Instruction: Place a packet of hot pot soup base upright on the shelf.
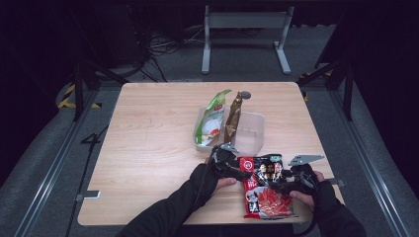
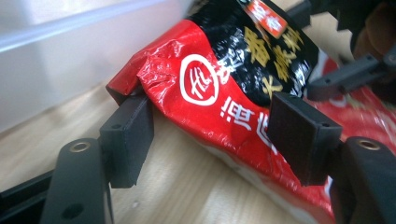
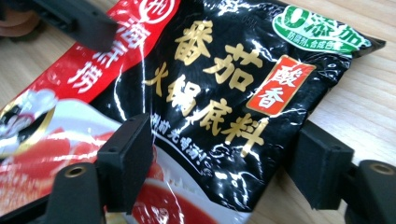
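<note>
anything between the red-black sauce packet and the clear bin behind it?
Bare wood. The high view shows a narrow strip of table between the sauce packet and the clear bin; the left tool sits at the packet's near-left edge.

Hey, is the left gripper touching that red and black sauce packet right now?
Touching: in the left gripper view, the left gripper straddles the sauce packet, its crumpled corner pressed against the left-hand pad.

The high view looks forward and down from above the person's side onto the whole table point(image 1: 148, 148). Each gripper view sits low and very close, looking along its own jaws. All three views share the red and black sauce packet point(image 1: 264, 190) point(image 2: 224, 98) point(image 3: 210, 93), seen from opposite sides.
</note>
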